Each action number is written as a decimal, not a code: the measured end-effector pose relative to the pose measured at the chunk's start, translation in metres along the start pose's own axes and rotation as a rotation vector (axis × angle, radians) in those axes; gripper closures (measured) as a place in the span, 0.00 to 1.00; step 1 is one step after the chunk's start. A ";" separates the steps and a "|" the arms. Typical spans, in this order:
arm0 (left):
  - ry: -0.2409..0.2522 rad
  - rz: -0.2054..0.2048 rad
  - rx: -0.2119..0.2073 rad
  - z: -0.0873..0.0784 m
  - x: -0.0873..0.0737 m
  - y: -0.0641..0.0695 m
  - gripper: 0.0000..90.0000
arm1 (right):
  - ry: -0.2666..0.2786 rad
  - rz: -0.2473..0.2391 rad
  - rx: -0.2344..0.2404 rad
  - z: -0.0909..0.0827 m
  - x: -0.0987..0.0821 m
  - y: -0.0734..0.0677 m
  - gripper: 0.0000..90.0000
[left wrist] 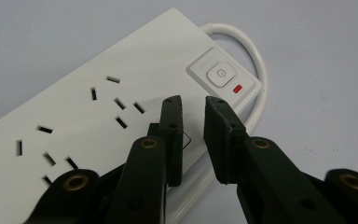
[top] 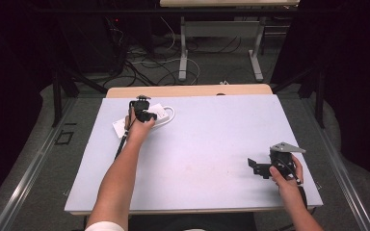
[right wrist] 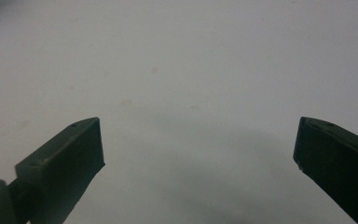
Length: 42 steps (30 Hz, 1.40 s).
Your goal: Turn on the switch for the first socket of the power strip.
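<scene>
1. My left tool [left wrist: 193, 105] hangs over the white power strip [left wrist: 98, 112] with its jaws almost together, a narrow slit left between them and nothing caught in it.
2. Its tips sit above the strip's near edge, just short of the power button [left wrist: 220, 75] and the small red light [left wrist: 237, 88] beside it; I cannot tell whether they touch the casing.
3. The strip's white cord [left wrist: 256, 56] loops round the button end.
4. On the counter [top: 207, 139], the strip [top: 160, 115] lies at the far left, under my left hand [top: 137, 127].
5. My right tool [top: 257, 166] is at the near right, well apart from the strip, jaws spread wide over bare counter [right wrist: 191, 70], holding nothing.
</scene>
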<state>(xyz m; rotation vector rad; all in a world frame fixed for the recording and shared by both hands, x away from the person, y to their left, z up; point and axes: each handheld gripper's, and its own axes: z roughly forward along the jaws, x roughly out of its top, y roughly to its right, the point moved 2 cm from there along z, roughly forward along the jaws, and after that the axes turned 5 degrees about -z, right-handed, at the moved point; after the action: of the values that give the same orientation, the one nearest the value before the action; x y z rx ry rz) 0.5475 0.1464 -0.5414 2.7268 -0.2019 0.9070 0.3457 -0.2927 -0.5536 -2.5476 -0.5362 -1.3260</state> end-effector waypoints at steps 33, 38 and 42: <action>0.084 0.072 0.004 -0.011 0.004 0.008 0.29 | 0.006 0.014 0.010 -0.001 0.001 0.002 0.01; 0.089 0.129 0.002 -0.017 0.003 0.018 0.25 | 0.011 0.001 0.008 -0.001 0.001 0.002 0.01; 0.091 0.137 -0.004 -0.023 0.003 0.024 0.24 | 0.012 0.006 0.006 -0.002 0.001 0.002 0.01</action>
<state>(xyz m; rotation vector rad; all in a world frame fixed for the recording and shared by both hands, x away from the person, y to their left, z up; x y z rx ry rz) 0.5317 0.1299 -0.5176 2.6871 -0.3755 1.0627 0.3456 -0.2947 -0.5519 -2.5328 -0.5289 -1.3341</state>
